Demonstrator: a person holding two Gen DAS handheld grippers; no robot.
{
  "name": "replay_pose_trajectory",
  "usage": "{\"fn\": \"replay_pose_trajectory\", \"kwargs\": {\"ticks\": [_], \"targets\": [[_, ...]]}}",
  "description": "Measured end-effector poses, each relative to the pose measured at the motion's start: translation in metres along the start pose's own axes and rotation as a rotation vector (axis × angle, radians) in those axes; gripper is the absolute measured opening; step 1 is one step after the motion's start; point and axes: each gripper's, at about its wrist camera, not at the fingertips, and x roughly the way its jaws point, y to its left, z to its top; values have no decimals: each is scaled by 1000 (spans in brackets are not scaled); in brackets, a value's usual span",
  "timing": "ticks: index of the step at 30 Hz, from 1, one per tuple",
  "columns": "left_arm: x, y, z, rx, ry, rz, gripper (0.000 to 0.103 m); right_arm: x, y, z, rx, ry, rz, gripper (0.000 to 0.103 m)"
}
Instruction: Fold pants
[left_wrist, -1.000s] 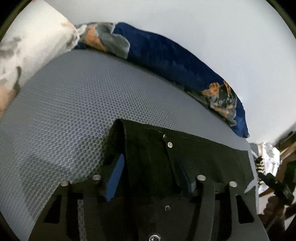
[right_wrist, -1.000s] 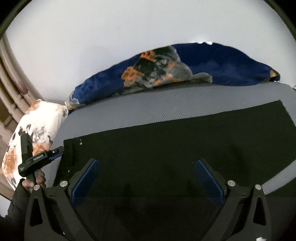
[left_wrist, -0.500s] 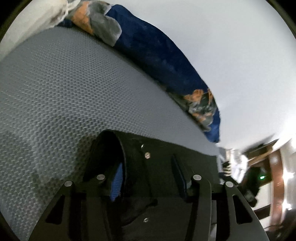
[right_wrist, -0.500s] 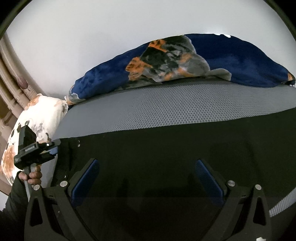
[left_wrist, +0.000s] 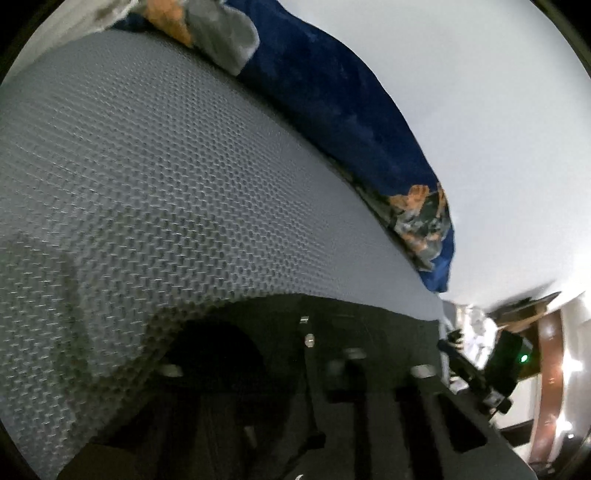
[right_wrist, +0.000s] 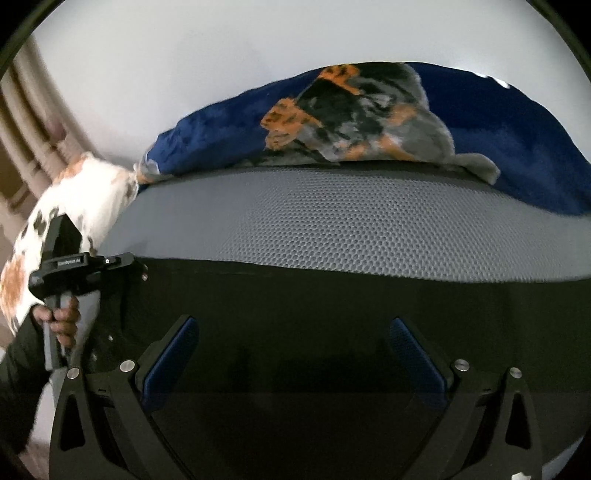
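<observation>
Grey honeycomb-mesh mattress (right_wrist: 369, 229) fills mid frame; blue patterned blanket (right_wrist: 498, 147) bunched along its far edge, floral pillow (right_wrist: 85, 199) upper left. Black pants (right_wrist: 332, 306) spread across lower half of the right view. Right hand-held gripper (right_wrist: 291, 354) spread wide above the cloth. Left hand-held gripper (right_wrist: 122, 260) at the pants' left edge, clamped on the waistband; the left view there is blurred.

The only writing I can see is a small white label on the side of my left tool (right_wrist: 79, 271), seen from my right wrist, too blurred to read.
</observation>
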Motion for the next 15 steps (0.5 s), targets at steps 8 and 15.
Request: {"fn": "replay_pose_trajectory", "kwargs": {"ticks": [8,15], "targets": [[-41,-51,-25,157,-104,-54,9,24,-16,27,-234,146,65,103],[-72,-88,-51,281,-138,-92,9,43,-24,51,-378,270,189,95]]}}
